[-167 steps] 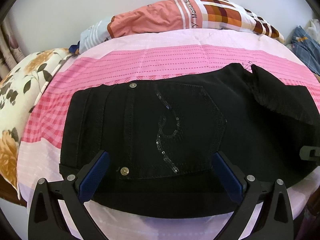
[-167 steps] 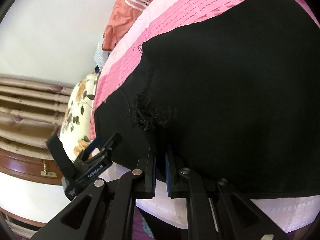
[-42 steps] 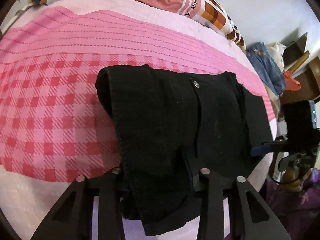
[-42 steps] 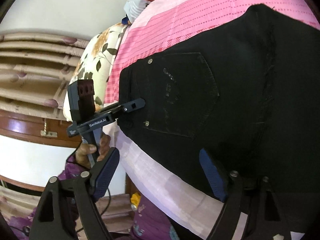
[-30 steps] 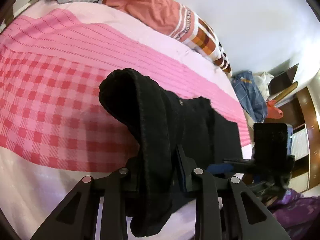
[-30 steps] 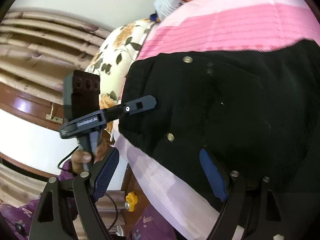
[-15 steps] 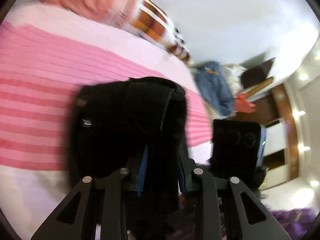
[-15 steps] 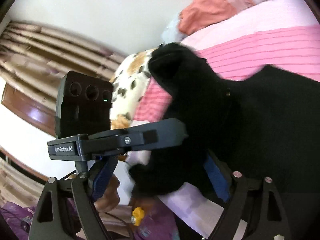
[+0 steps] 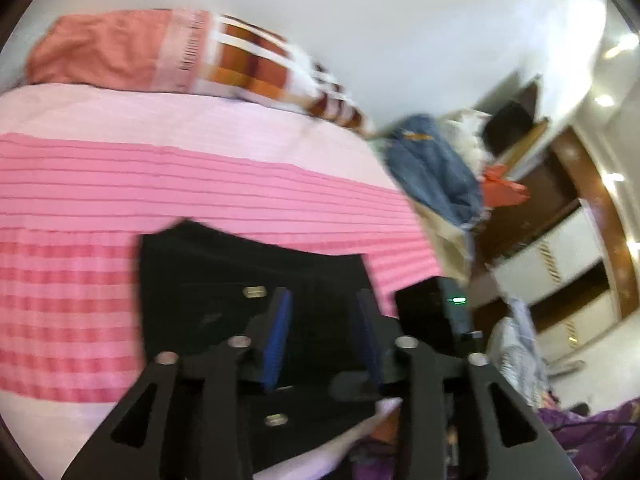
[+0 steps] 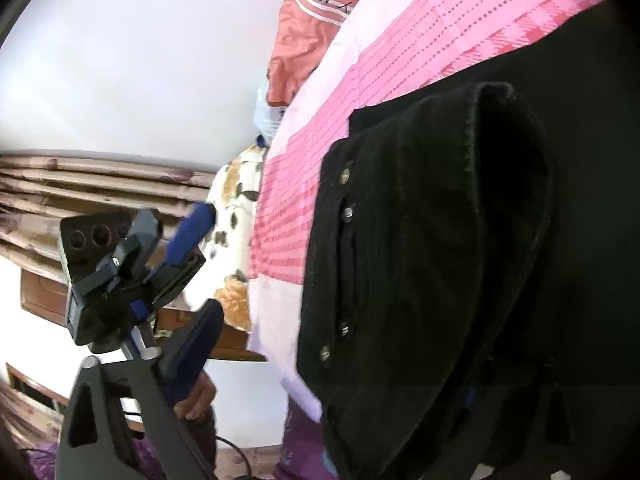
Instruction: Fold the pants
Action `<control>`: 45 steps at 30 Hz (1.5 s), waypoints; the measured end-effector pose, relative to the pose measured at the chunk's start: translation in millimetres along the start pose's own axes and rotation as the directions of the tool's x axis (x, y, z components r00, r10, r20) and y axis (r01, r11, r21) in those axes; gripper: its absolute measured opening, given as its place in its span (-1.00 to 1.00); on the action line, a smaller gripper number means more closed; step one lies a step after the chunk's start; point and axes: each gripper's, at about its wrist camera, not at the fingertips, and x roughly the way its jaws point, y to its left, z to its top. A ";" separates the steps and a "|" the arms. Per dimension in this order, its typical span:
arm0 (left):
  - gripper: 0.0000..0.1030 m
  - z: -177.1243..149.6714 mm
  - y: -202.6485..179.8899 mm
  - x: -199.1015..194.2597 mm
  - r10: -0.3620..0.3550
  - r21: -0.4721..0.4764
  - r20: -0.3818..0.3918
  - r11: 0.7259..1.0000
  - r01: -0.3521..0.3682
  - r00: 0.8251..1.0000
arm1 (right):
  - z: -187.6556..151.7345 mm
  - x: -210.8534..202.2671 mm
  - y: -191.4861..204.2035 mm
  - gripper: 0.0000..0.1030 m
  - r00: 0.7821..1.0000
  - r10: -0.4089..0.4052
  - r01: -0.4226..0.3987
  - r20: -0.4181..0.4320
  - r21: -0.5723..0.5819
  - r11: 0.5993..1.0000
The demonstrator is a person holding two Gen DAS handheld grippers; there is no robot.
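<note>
On the pink bed (image 9: pixel 200 184), folded black pants (image 9: pixel 224 280) just ahead of opening, empty left hand-held gripper (image 9: pixel 322 332); right hand-held gripper (image 10: pixel 332 364) closing, grip unclear

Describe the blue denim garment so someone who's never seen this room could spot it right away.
Start at the bed with the pink striped and checked sheet. Follow it to its far right corner, past the orange-and-brown patterned pillow, where a heap of clothes sits by the dark wooden furniture. The blue denim garment lies crumpled there, the only blue piece, beside white fabric and something bright red.
</note>
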 end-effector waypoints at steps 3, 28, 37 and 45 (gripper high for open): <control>0.07 -10.3 27.0 -4.4 0.082 -0.047 0.007 0.996 -0.081 0.997 | 2.0 2.5 -7.2 -0.61 0.995 -0.096 0.096 -0.027 -0.011 0.995; 0.25 -51.1 10.7 62.8 0.205 0.047 -0.120 0.979 -0.200 0.971 | 19.3 -120.5 -65.3 -0.68 0.975 -0.119 0.094 0.186 0.135 0.986; 0.25 -52.6 13.5 61.8 0.312 0.095 -0.083 0.948 -0.304 0.946 | 14.1 -119.0 -79.2 -0.70 0.971 -0.161 0.136 0.176 0.143 0.980; 0.25 -54.2 15.5 66.2 0.363 0.110 -0.076 0.929 -0.354 0.929 | 13.9 -119.5 -75.2 -0.70 0.964 -0.203 0.185 0.171 0.118 0.976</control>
